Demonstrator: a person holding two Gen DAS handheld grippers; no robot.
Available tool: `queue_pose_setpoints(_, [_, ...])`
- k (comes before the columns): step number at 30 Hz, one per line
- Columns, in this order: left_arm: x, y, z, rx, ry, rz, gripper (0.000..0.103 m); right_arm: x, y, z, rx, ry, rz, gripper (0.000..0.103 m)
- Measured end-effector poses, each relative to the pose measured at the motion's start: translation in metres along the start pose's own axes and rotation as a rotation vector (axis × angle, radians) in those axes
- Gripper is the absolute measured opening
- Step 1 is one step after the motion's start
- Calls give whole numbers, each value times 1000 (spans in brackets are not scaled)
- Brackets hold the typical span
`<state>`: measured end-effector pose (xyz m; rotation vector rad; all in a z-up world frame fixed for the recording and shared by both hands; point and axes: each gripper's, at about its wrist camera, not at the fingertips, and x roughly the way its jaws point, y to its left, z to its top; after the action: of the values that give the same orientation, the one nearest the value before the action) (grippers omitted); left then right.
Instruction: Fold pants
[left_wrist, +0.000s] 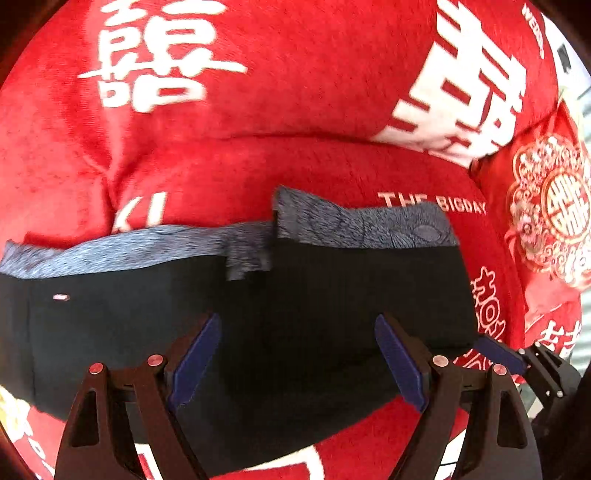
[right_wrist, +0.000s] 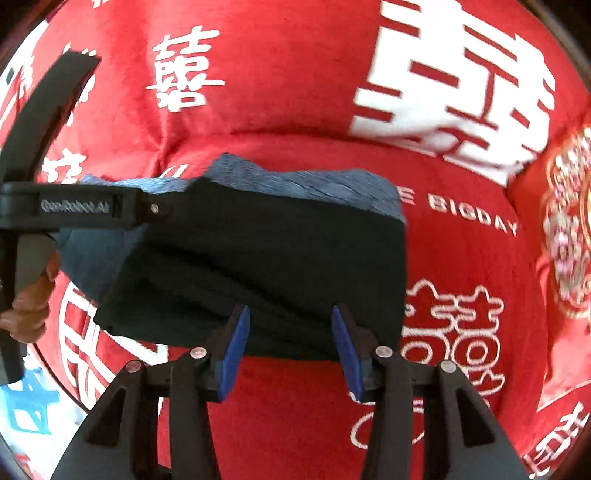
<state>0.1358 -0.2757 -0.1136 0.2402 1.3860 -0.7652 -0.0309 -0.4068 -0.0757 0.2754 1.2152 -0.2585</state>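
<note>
Dark pants (left_wrist: 258, 306) with a grey-blue waistband (left_wrist: 332, 221) lie folded on a red blanket (left_wrist: 258, 110). They also show in the right wrist view (right_wrist: 266, 251). My left gripper (left_wrist: 297, 328) is open and empty, its blue pads (left_wrist: 195, 362) hovering over the dark fabric. My right gripper (right_wrist: 290, 325) is open and empty, its fingertips at the near edge of the folded pants. The right gripper's finger shows at the right edge of the left wrist view (left_wrist: 506, 350). The left gripper's body (right_wrist: 74, 206) shows at the left of the right wrist view, over the pants' left part.
The red blanket (right_wrist: 295, 92) carries white characters and the words "THE BIGDAY" (left_wrist: 436, 203). A red embroidered cushion (left_wrist: 546, 206) lies at the right. A hand (right_wrist: 33, 299) holds the left tool. A blue object (right_wrist: 29, 406) shows at the lower left.
</note>
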Motion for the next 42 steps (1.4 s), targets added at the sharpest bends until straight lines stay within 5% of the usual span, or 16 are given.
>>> queue_pose_setpoints(2, [13,0,0,4,39,-13,69,1,-6,-2,30,6,16,50])
queue_pose_setpoints(6, [31,-2,1,18,114,-18,22,5,-14,-7,58,24,43,45])
queue_pose_setpoints(8, [23,-3,0,7,113,-70,15,7,-18,-8,78,41,71,37])
queue_pose_setpoints(11, [-2,-8,-4,21,82,-118,15,0,-24,-9,100,41,93,35])
queue_pose_setpoints(15, [0,-4,-22,34,118,-72,15,-4,-23,-7,86,44,133,35])
queue_pose_setpoints(17, [10,-1,-29,6,137,-69,15,-4,-7,-2,-18,7,69,39])
queue_pose_setpoints(19, [12,1,-34,-11,125,-69,15,-5,14,1,-157,-48,-7,62])
queue_pose_setpoints(20, [14,2,-35,-23,118,-71,15,-5,30,0,-268,-102,-47,64])
queue_pose_setpoints(24, [16,6,-36,-50,115,-89,15,14,75,-11,-572,-154,-87,64])
queue_pose_setpoints(31, [17,11,-36,-60,119,-104,15,30,96,-24,-713,-151,-119,60])
queue_pose_setpoints(32, [18,11,-36,-63,122,-104,15,34,96,-23,-714,-143,-139,57])
queue_pose_setpoints(33, [18,12,-36,-64,124,-107,15,39,97,-20,-709,-128,-149,43])
queue_pose_setpoints(34, [19,13,-36,-67,125,-108,15,46,96,-15,-685,-90,-134,19])
queue_pose_setpoints(36, [16,13,-35,-70,125,-108,15,54,91,-3,-614,-38,-89,8])
queue_pose_setpoints(42, [-6,18,-30,-32,96,-77,15,37,94,15,-524,-43,43,8])
